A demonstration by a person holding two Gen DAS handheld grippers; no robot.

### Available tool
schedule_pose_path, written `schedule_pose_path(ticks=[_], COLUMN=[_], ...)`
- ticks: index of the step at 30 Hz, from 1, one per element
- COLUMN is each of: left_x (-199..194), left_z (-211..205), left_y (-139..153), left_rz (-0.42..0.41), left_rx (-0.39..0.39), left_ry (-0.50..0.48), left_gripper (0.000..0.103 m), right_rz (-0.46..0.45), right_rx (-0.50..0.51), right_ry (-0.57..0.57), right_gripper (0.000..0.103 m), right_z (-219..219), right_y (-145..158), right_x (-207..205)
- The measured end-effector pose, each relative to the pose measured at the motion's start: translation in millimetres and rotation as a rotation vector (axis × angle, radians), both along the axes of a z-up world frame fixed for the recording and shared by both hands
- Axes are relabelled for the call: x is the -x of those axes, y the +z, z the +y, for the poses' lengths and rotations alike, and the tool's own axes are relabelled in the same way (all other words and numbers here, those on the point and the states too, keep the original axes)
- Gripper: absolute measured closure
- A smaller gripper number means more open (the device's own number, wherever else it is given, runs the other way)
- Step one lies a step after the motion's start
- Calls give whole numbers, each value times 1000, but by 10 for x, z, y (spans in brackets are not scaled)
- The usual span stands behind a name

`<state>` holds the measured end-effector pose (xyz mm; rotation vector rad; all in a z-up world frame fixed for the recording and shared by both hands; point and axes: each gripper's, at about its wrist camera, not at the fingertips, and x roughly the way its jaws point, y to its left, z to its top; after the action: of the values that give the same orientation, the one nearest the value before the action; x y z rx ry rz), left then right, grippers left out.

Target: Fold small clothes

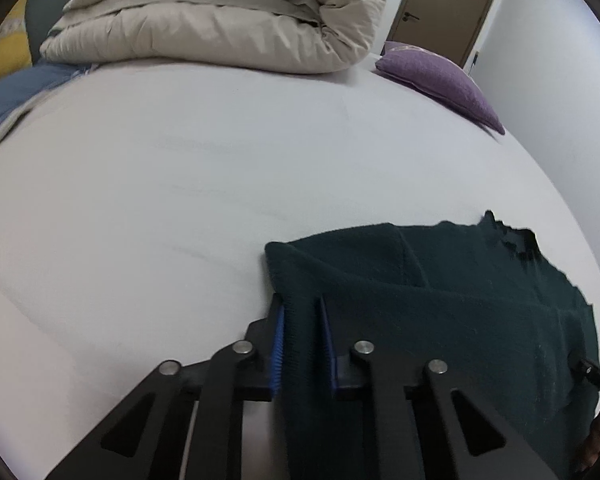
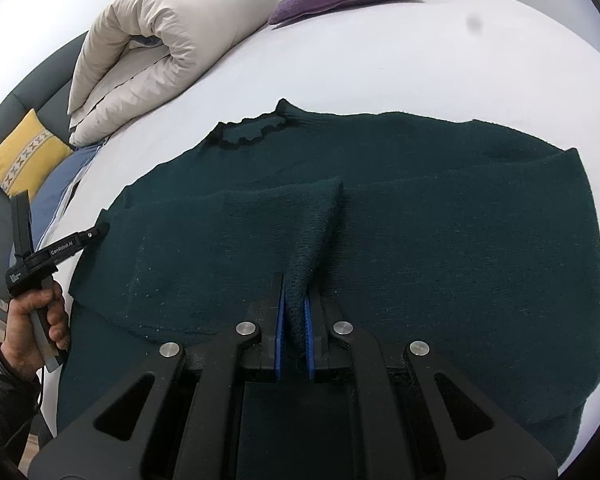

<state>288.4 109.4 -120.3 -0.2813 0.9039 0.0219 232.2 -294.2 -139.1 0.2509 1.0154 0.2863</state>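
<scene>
A dark green knit sweater [image 2: 440, 220] lies spread on the white bed sheet [image 2: 420, 60], its black-trimmed neckline at the far side. My right gripper [image 2: 296, 286] is shut on a raised fold of the sweater near its middle, and the knit is pinched between the blue pads. My left gripper [image 1: 300, 304] is at the sweater's [image 1: 460, 312] left edge, with a strip of the fabric filling the gap between its pads. In the right wrist view the left gripper [image 2: 100, 230] touches that same edge, held by a person's hand [image 2: 32, 316].
A folded beige duvet [image 1: 220, 20] lies across the far side of the bed. A purple cushion [image 1: 440, 76] sits at the far right corner, and a yellow cushion [image 2: 24, 152] leans on the grey headboard. A brown door [image 1: 444, 4] stands beyond the bed.
</scene>
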Motion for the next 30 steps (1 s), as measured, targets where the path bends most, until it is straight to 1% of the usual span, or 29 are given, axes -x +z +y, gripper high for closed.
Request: schedule_pose_path(ticks=[1,4,7,9,11,12,13,14,16,17,19,20,21,22,23,24,27,30], left_x=[-7,-27,-21,24,132,217,290,395,572,637,694,680,650,638,631,626,639,628], left_z=[3,-46,-28,-77,-147,-187,-219,-262,-359,-419,-518,-533,-514,-476,-424,-391,-348,-282], left_y=[-3,-23,-13,52,147,208,262,324,400,410,345,288,180,112,69,57,35,18], left_rz=[-3,-18,-17,-26,-41,-56,-72,-95,-119,-117,-88,-69,-32,-13,-13,-14,-9,-5], left_rx=[-4,-49,-43,-78,-130,-142,-156,-173,-195,-220,-277,-290,-288,-273,-247,-241,-231,-196], left_ry=[3,-3,2,-2,-11,-27,-37,-46,-73,-82,-98,-101,-97,-91,-82,-70,-68,-64], left_gripper=[89,90,89,87,86,85,85,84,77,77,77,77,76,74,73,68,67,66], right_rz=[0,0,12,19,32,35,32,21,17,20,29,34,38,43,41,41,37,43], right_rx=[-5,-27,-62,-97,-132,-148,-160,-162,-143,-129,-103,-97,-85,-64,-49,-36,13,29], right_ry=[-5,-18,-28,-35,-58,-63,-66,-66,-62,-58,-62,-65,-67,-66,-63,-61,-64,-81], right_gripper=[97,97,97,95,89,87,83,79,78,78,79,83,84,90,92,93,96,97], right_z=[-6,-51,-92,-123,-185,-220,-247,-264,-262,-248,-228,-224,-213,-200,-188,-188,-152,-155], right_y=[-13,-56,-68,-38,3,20,40,62,73,64,35,19,11,8,12,12,35,25], right_x=[4,5,-19,-12,28,42,62,81,103,96,80,72,68,71,80,87,110,105])
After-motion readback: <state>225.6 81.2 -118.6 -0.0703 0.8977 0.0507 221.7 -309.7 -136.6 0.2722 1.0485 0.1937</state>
